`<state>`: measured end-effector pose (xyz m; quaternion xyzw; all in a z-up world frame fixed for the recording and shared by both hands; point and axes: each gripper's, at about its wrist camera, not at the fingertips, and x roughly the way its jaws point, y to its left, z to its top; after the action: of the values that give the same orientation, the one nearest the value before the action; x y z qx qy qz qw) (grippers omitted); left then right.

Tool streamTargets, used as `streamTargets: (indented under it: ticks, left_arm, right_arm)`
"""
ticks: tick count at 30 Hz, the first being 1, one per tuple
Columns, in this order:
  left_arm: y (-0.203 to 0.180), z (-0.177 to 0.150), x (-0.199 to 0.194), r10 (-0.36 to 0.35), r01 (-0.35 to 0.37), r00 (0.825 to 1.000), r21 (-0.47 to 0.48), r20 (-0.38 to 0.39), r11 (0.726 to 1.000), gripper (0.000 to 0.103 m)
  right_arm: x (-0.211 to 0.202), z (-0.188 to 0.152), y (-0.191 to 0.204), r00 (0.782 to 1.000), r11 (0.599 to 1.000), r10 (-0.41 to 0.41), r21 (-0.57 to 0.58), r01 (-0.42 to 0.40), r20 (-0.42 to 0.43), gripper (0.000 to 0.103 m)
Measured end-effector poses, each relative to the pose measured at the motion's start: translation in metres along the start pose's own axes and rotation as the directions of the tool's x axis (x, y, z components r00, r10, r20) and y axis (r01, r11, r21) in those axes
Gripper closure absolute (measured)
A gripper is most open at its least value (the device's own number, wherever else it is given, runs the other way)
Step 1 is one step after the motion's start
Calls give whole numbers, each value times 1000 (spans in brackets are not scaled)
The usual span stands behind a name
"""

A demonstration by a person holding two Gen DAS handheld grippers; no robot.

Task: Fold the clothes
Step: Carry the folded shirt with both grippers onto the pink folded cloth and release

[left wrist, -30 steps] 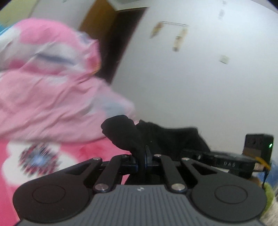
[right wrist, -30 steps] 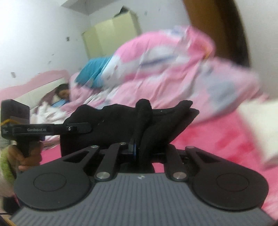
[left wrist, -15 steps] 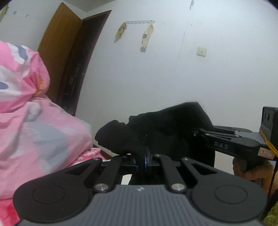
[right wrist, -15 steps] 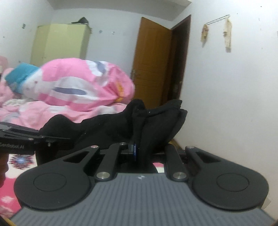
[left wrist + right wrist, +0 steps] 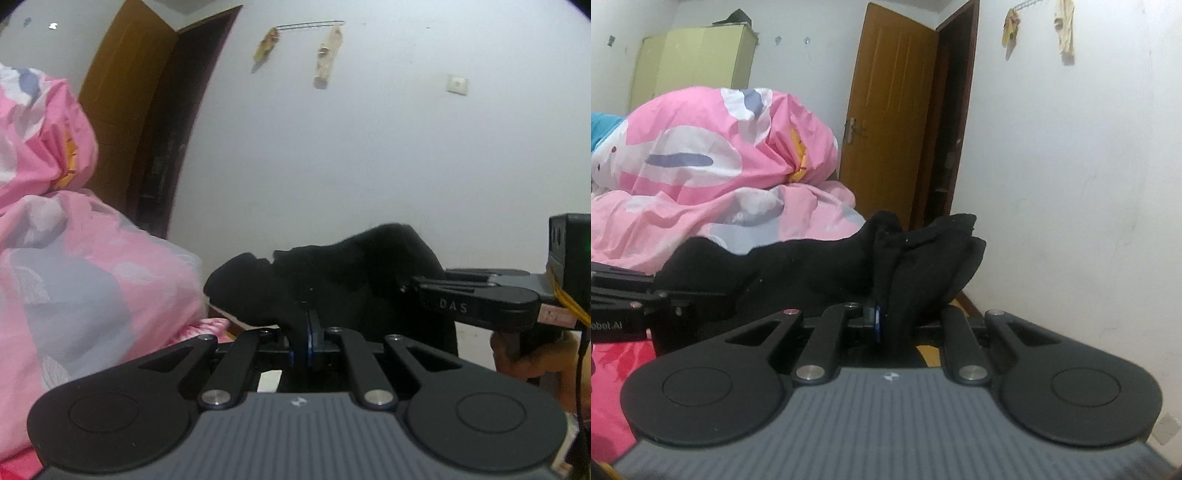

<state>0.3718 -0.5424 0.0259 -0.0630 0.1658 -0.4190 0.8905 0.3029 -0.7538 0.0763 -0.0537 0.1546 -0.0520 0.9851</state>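
Low in both frames, a black garment [image 5: 332,273] hangs stretched between the left gripper [image 5: 307,328] and right gripper [image 5: 882,317], each clamped on an edge. Soft, light and limp, it looks best held by corners.

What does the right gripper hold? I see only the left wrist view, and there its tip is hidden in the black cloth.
Observer: In the right wrist view the right gripper is shut on a bunched fold of the black garment.
Operator: Where does the cloth go from there?
Observer: It runs sideways to the left gripper, and a red sheet shows below it.
Operator: What stands behind the pink quilt?
Observer: A pale green wardrobe rises against the far wall, behind the pink quilt.
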Motion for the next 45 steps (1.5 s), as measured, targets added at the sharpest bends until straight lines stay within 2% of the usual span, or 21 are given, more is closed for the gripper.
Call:
streamTargets:
  ticks: [5,12,15,17,20,23,27,28,30,32,38,42,45]
  left_arm:
    - [36,-11,30,64,-65,997,-27,-37,998,97]
    - [86,-44,58,96,-112,987,-119,-131,987,96]
    - [106,-56,65,103,-131,981,-171,-164,977,87]
    - [118,-59,68,119,-152,979,-201,-166,968,75]
    - [131,-63,71,151,-189,973,-230,-174,954,61]
    - [138,-62,65,188,-229,967,-262,-173,937,49]
    - [144,-59,54,239,-282,956,-305,-170,909,44]
    - [146,-59,51,252,-295,953,-316,-169,902,42]
    - [149,-54,42,272,-313,948,-328,-166,891,41]
    - [145,-45,25,275,-313,948,-320,-160,894,41]
    - [128,-4,-47,265,-289,956,-266,-122,920,38]
    - [109,32,-118,235,-246,969,-190,-78,950,32]
    - [84,53,-167,201,-210,975,-98,-91,973,29]
  right_arm:
    - [51,-17,14,998,1000,20,-16,-21,-64,92]
    - [116,-47,27,985,1000,31,7,-30,-170,88]
    - [134,-60,25,973,998,0,57,13,-230,67]
    - [141,-63,20,967,991,-63,97,89,-246,43]
    - [138,-67,5,963,965,-124,199,173,-239,32]
    - [120,-68,-19,958,895,-214,356,271,-190,22]
    - [85,-72,-53,936,736,-322,584,342,-143,22]
    - [77,-73,-58,933,712,-332,613,343,-137,22]
    - [60,-71,-61,928,701,-352,621,350,-125,24]
    - [43,-65,-59,923,712,-365,603,360,-120,37]
    - [-24,-38,-40,924,770,-375,531,355,-73,64]
    - [-100,-20,-13,941,834,-338,454,313,-29,70]
    - [-161,-8,7,957,875,-291,404,266,2,74]
